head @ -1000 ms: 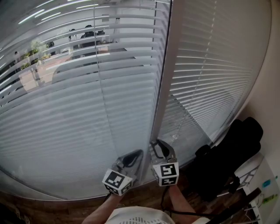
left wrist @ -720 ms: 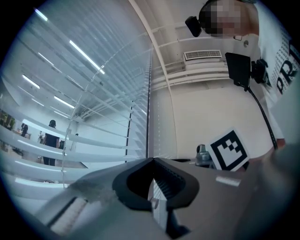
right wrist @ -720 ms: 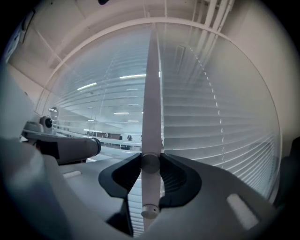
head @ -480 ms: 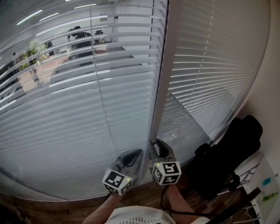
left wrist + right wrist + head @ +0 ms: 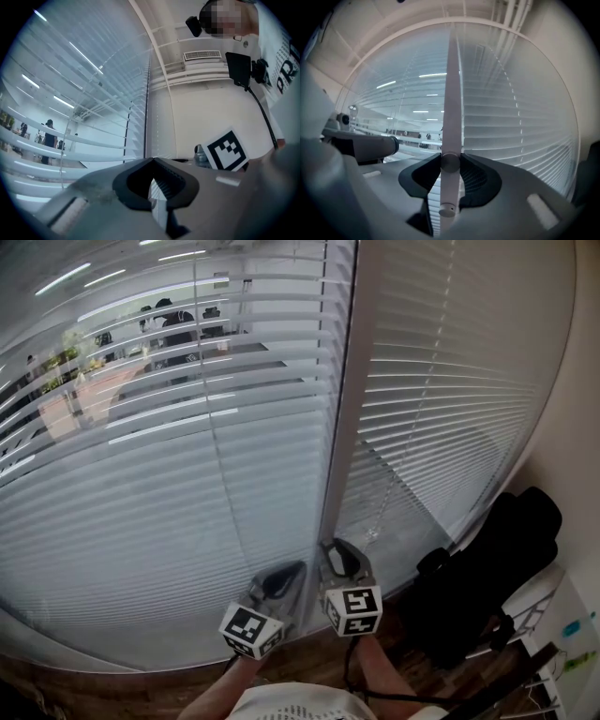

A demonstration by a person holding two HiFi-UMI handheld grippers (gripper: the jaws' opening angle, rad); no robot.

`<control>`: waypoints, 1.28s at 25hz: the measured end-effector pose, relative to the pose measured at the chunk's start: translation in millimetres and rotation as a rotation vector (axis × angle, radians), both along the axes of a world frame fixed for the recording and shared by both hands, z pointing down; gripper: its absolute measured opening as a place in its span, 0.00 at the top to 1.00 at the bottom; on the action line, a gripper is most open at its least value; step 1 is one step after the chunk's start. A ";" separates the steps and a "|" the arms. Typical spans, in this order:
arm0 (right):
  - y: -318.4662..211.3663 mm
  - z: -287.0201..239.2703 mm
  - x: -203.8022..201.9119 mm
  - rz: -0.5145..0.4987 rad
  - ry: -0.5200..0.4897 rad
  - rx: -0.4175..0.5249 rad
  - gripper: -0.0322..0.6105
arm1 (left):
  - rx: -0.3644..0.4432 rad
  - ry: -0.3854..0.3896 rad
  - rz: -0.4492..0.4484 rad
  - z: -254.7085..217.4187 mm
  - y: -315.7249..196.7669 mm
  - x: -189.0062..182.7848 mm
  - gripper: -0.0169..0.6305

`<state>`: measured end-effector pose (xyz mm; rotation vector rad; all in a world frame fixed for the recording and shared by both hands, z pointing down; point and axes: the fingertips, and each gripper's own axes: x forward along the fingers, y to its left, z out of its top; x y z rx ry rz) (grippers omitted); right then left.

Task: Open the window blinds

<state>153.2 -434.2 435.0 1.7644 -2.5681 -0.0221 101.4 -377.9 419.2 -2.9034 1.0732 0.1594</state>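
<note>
Two white slatted blinds hang side by side, the left blind (image 5: 169,474) with its slats partly tilted so a room shows through, the right blind (image 5: 450,399) nearly closed. A white upright frame (image 5: 349,409) stands between them. In the right gripper view the round white tilt wand (image 5: 451,117) runs straight up, and my right gripper (image 5: 451,161) (image 5: 336,547) is shut on its lower end. My left gripper (image 5: 298,568) (image 5: 151,161) sits just left of it, level, with its tips together and nothing held.
A thin bead cord (image 5: 382,512) hangs in front of the right blind. A black chair or bag (image 5: 497,568) stands low at the right, with white items beyond it. Wooden floor (image 5: 319,662) lies below the window. People show through the slats (image 5: 173,329).
The right gripper's marker cube has rocked slightly about the wand. Both hands keep their places. The left blind's slats look much the same.
</note>
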 end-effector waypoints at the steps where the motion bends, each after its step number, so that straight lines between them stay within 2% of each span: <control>1: 1.2 -1.1 -0.9 0.007 0.064 0.010 0.74 | 0.001 0.000 -0.001 -0.4 0.0 -0.5 0.99; 5: 10.2 -3.4 -4.6 0.021 0.292 0.067 0.74 | 0.000 -0.001 -0.006 0.5 -0.1 -2.5 0.99; 12: 15.3 0.1 -14.4 0.028 0.785 0.190 0.74 | -0.005 0.001 0.005 1.6 1.4 3.7 0.99; 15: 14.7 2.0 -16.7 0.032 0.911 0.223 0.74 | -0.008 -0.001 0.009 1.4 2.2 5.5 0.99; 22: 4.9 4.9 -18.4 0.023 1.023 0.241 0.74 | -0.012 -0.001 0.003 1.6 2.6 4.9 0.99; 28: 4.8 14.5 -17.4 0.025 0.997 0.257 0.74 | -0.012 -0.006 -0.009 13.2 1.2 2.0 0.99; 32: 3.4 17.0 -16.5 0.028 0.924 0.241 0.74 | -0.011 -0.005 -0.014 16.2 0.2 0.2 0.99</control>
